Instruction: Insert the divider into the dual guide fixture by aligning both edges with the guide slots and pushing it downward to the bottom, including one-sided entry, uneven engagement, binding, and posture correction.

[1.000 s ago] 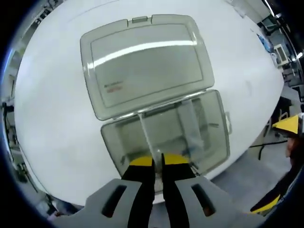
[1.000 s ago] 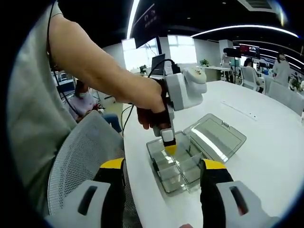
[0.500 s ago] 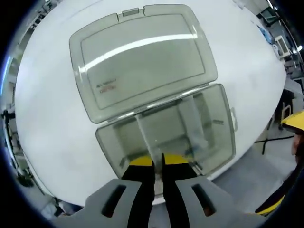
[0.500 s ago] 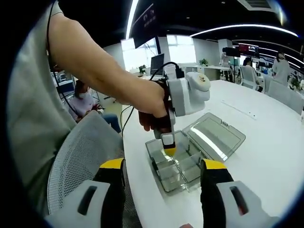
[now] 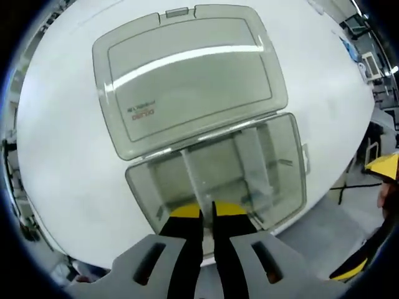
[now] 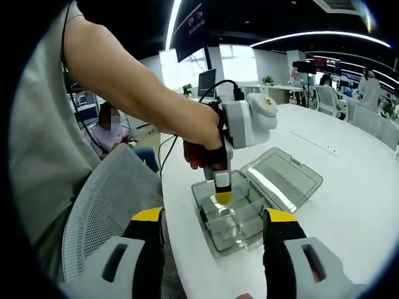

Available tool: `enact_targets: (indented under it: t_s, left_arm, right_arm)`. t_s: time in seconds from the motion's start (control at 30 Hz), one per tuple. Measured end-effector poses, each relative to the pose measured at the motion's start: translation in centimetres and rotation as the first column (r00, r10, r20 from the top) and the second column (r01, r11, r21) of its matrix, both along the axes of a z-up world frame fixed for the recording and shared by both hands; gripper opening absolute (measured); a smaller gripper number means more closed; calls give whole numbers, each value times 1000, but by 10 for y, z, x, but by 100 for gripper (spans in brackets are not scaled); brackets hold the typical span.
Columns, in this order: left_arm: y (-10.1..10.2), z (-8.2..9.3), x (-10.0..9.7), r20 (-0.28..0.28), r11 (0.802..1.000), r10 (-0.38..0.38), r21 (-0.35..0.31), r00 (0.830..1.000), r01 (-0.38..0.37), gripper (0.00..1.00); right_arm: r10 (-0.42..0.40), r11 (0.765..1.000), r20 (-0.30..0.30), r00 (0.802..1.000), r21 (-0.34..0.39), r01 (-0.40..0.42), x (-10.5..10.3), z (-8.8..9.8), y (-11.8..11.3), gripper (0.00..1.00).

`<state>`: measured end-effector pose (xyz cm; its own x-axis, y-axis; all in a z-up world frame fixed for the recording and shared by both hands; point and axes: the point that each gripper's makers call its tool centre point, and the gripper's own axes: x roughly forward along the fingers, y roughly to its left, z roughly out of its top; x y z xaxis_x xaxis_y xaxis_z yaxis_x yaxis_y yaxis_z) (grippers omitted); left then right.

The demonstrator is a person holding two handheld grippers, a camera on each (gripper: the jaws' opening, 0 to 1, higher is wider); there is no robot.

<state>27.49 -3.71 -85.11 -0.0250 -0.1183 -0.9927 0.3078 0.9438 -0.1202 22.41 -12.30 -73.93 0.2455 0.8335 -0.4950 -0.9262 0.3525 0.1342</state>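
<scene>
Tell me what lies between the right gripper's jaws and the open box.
In the right gripper view, only bare white table lies between the open right gripper and the box; the left gripper works inside it.

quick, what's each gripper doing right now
left gripper: shut on the clear divider in the box.
right gripper: open, holding nothing.

You have the thin clear divider (image 5: 194, 180) standing upright in the open smoky fixture box (image 5: 274, 174), lid flat beyond
</scene>
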Motion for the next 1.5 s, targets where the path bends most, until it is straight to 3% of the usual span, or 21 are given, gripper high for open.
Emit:
enact_targets:
  t_s: [0.43,1.5]
  left_arm:
    - [0,3,0,59,998,-26,57,998,23,1]
    - [3,11,1,-6,999,-14,29,1000,14,1]
  right_arm:
    - [4,1000,-1,1000,-5,-4,0,0,1,60]
    - [17,1000,3,1000,-10,-17,-3,2,5,60]
